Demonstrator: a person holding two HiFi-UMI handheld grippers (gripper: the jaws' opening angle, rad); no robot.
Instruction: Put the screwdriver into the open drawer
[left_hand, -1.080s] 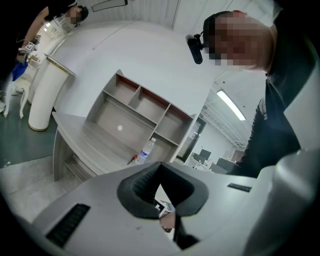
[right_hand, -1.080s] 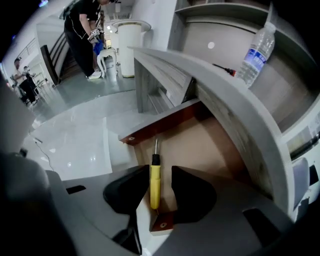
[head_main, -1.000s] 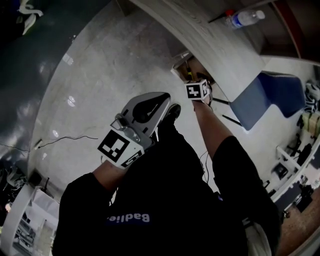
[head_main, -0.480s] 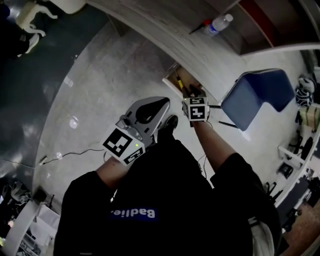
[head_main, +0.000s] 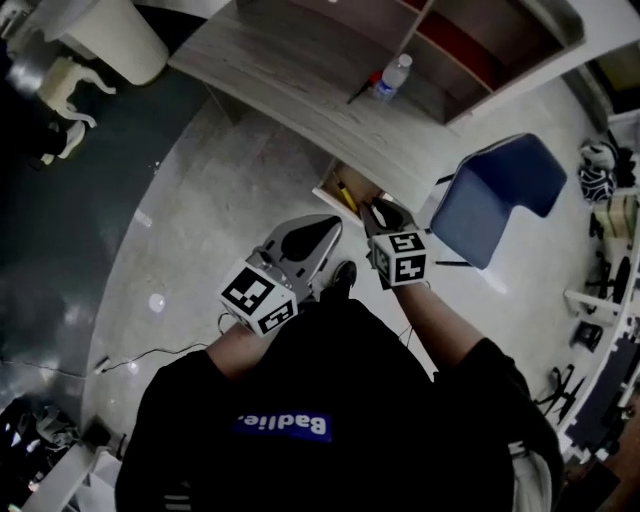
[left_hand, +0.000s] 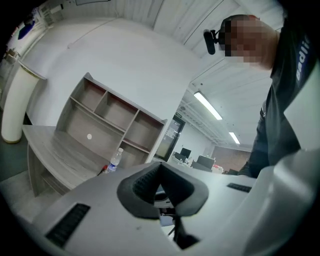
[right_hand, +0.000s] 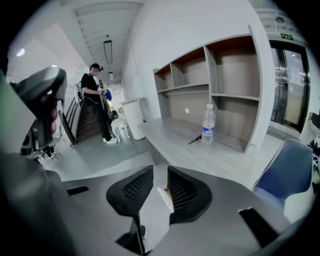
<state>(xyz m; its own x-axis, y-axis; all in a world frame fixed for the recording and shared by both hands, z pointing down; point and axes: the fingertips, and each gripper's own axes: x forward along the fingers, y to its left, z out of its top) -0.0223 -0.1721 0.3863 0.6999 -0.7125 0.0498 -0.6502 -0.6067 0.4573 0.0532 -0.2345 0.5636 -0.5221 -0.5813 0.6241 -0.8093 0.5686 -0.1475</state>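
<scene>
**Item: screwdriver** (head_main: 345, 196). Yellow handle. It lies inside the open drawer (head_main: 325, 180) under the desk (head_main: 300, 80), towards the drawer's near side. By the look of it the placing is done.

**Item: right gripper** (right_hand: 160, 175). Jaws part-way apart and closing, with nothing between the pads; only floor and a pale drawer corner show through the gap. It hangs just over the drawer's near end.

**Item: left gripper** (left_hand: 161, 175). Pads meet at the tips and hold nothing. It sits beside the right one, clear of the drawer.

**Hazards, as judged:**
- The drawer stands pulled out with the person right over it. A knee or the right gripper could catch its front edge and jolt the screwdriver about.
- The desk edge overhangs the drawer, so a gripper lifted carelessly could knock against it.
- A water bottle (head_main: 393, 77) stands on the desk with a thin dark tool just beside it. A bump to the desk could tip the bottle.
- If the drawer is pushed shut hard, the screwdriver could slide or jam.

**Writing:**
- Blue patch (head_main: 283, 425) on the black shirt reads roughly "Badlie".
- Bottle label is too small to read.
- Green sign (right_hand: 286, 36) over the doorway is illegible.
- Marker cubes carry black-and-white patterns only.
</scene>
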